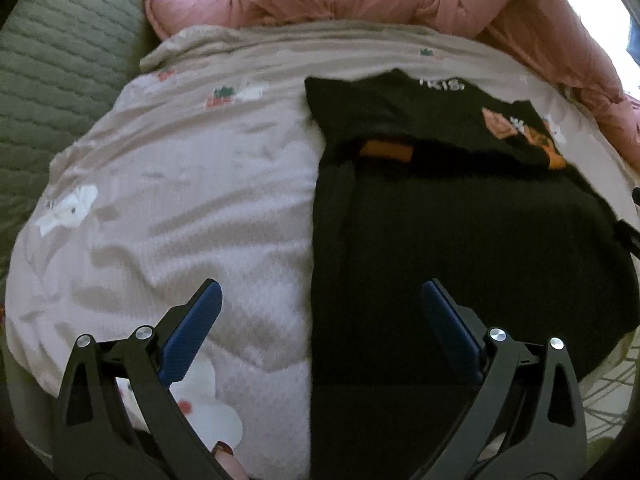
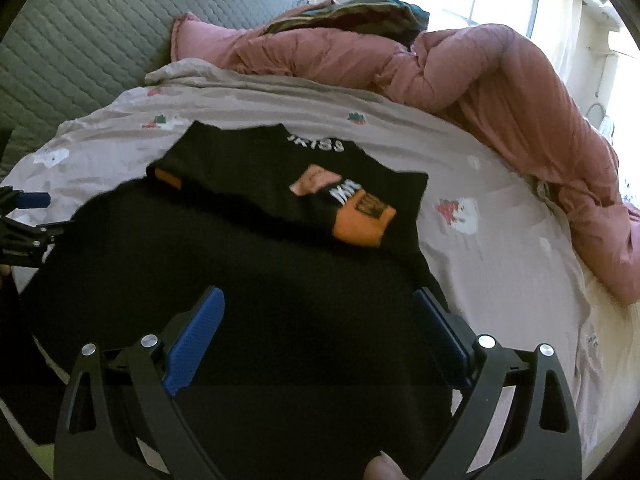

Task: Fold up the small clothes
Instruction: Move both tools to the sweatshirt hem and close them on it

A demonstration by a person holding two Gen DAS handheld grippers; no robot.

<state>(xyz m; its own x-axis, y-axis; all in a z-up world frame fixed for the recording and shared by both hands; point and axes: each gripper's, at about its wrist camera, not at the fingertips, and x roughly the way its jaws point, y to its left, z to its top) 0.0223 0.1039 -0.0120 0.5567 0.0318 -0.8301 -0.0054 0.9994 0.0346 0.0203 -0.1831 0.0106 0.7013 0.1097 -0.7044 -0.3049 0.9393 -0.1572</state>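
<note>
A small black garment [image 1: 472, 240] with orange and pink patches and white lettering lies on a pale printed bedsheet [image 1: 180, 184]. Its near part is folded over, so the patches show only at the far end. My left gripper [image 1: 322, 300] is open above the garment's left edge, one finger over the sheet, one over the black cloth. In the right wrist view the garment [image 2: 248, 256] fills the middle. My right gripper [image 2: 318, 308] is open just above the black cloth. The left gripper [image 2: 24, 216] shows at the left edge of that view.
A rumpled pink duvet [image 2: 500, 92] lies along the far and right side of the bed. A grey quilted headboard or cover [image 2: 80, 48] stands at the far left. A dark cloth pile [image 2: 352, 16] sits behind the duvet. Bright windows [image 2: 500, 0] are at the back right.
</note>
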